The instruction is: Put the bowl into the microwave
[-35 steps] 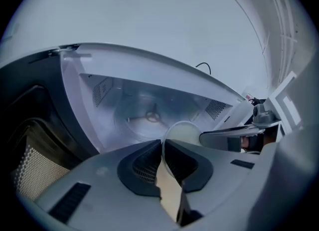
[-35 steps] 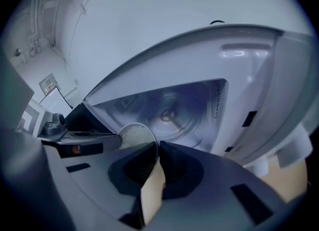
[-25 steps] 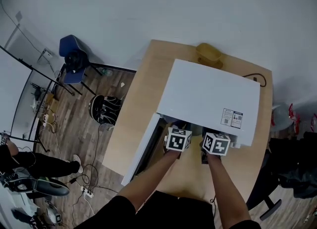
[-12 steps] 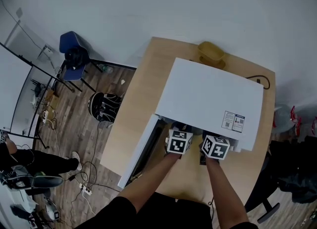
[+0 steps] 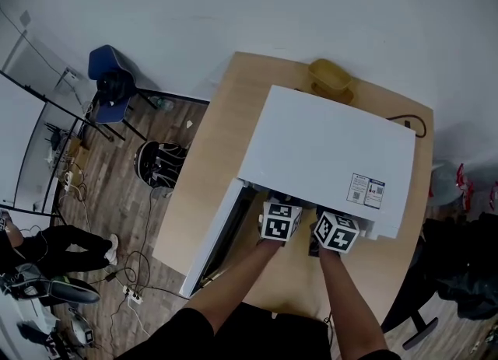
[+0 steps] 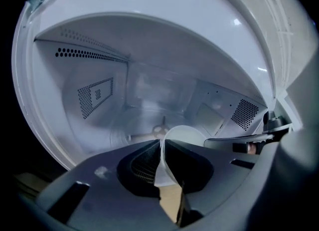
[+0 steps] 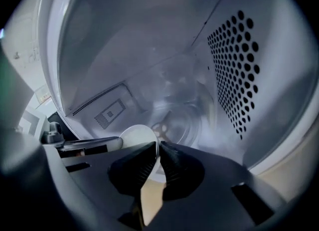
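Bowl: the small white round bowl hangs just inside the front edge of the white boxy microwave, short of the glass turntable.
Left gripper: our jaws pinch the rim.
Right gripper: jaws are opening, with the rim between them.
Doing it well: we keep it level, set it on the turntable's middle, then free both sides.

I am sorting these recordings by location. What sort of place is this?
Probably an office or lab workroom, not a kitchen: the microwave stands on a wooden desk, a blue chair stands nearby, and cables lie across the floor.
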{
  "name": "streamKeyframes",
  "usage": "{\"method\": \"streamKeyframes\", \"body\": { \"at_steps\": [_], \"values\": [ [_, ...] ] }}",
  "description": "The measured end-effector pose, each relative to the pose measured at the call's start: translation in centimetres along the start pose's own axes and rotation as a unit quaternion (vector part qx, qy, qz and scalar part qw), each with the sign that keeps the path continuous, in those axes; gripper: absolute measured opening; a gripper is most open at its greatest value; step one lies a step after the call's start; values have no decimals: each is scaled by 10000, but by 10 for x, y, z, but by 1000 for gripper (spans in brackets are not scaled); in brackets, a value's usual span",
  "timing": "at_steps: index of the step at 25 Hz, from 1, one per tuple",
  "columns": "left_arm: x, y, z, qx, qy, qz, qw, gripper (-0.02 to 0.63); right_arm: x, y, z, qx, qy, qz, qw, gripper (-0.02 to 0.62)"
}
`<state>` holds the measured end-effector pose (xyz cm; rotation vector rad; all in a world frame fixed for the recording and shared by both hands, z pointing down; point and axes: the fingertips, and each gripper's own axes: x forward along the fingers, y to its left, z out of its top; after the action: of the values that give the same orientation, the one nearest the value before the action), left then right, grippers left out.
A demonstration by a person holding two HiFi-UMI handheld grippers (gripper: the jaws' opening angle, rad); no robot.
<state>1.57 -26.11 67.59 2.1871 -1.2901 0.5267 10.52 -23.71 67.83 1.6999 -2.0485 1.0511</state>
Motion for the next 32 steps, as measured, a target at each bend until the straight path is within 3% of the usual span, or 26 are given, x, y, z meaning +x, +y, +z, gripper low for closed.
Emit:
{"method": "streamKeyframes", "body": {
  "at_steps": [17,21,26,32],
  "values": [
    [18,7,8,-367,-558,-7,9978,32,12,1,12,-49,-742,304,9968,104],
    [8,6,6,-376,-580,-57,9976,37,0,9,10,20,-955,503,9941,156],
    [-9,4,-1,-448,-671,-90,9967,84,-15,14,-6,-49,-966,621,9934,156],
    [-38,-6,-15,-646,-757,-104,9950,91,-40,21,-17,-214,-964,781,9920,163]
  ]
}}
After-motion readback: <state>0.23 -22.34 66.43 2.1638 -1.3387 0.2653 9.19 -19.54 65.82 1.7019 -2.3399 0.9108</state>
